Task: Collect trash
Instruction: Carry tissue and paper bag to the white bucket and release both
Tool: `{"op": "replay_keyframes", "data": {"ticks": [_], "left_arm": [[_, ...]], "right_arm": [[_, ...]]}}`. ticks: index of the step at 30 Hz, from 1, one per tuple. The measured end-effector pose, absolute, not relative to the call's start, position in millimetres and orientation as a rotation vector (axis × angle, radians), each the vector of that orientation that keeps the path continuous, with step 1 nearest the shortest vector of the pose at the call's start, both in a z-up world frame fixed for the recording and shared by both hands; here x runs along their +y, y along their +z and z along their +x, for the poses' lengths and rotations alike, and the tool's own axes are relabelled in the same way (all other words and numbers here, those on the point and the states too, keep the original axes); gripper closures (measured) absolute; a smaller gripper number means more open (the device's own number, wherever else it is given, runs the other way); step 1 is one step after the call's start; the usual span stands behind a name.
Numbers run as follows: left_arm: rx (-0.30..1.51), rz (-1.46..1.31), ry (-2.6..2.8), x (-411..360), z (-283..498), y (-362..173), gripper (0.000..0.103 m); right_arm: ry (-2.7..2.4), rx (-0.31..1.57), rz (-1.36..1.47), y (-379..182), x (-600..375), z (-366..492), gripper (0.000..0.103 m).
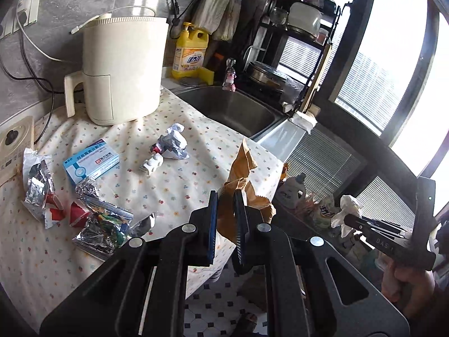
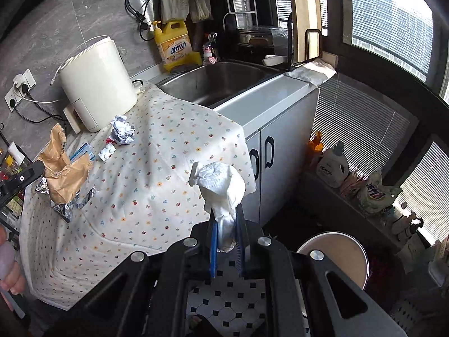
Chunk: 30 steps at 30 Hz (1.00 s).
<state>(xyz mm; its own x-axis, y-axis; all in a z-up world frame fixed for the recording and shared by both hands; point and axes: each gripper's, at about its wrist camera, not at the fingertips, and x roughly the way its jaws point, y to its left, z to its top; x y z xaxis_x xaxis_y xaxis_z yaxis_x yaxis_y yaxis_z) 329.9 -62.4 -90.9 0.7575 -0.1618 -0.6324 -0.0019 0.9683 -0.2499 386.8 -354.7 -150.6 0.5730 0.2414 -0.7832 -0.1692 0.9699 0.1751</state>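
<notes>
My left gripper (image 1: 226, 196) is shut on a crumpled brown paper bag (image 1: 244, 168) and holds it above the table's right edge; the bag also shows in the right wrist view (image 2: 63, 175). My right gripper (image 2: 226, 213) is shut on a white crumpled tissue (image 2: 221, 185), held off the table's front corner above the floor; the tissue shows in the left wrist view (image 1: 346, 210). On the flowered tablecloth (image 1: 174, 179) lie a crumpled paper ball (image 1: 174, 141), a white blister piece (image 1: 152, 164), a blue medicine box (image 1: 91, 161) and foil wrappers (image 1: 101, 224).
A cream air fryer (image 1: 120, 67) stands at the table's back. A steel sink (image 1: 233, 109) and yellow detergent bottle (image 1: 190, 50) lie behind. A round white bin (image 2: 335, 255) stands on the tiled floor, low right of my right gripper. Bottles and bags line the window ledge (image 2: 370, 191).
</notes>
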Motion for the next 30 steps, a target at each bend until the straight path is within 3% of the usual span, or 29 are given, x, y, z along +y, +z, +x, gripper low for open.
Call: {"op": "replay_keyframes", "data": {"ticks": [12,23,29,30], "left_arm": [[0.799,-0.142,-0.285,-252,385,-120,0.091],[0.978,-0.111,-0.32,-337,397,-192,0.091],[1.073,-0.1,-0.297,-351,396,-228,0.091],[1.083,-0.1,-0.293,-353,396,-231,0.091]], "right_arm": [[0.14,1.047,0.152,-209,-513,393,0.09],[0.152,1.252,0.261,-312,-579,387,0.088],[0.149,1.334,0.293,-352,-589,387,0.065],[0.152,1.336,0.292,-353,-589,386,0.057]]}}
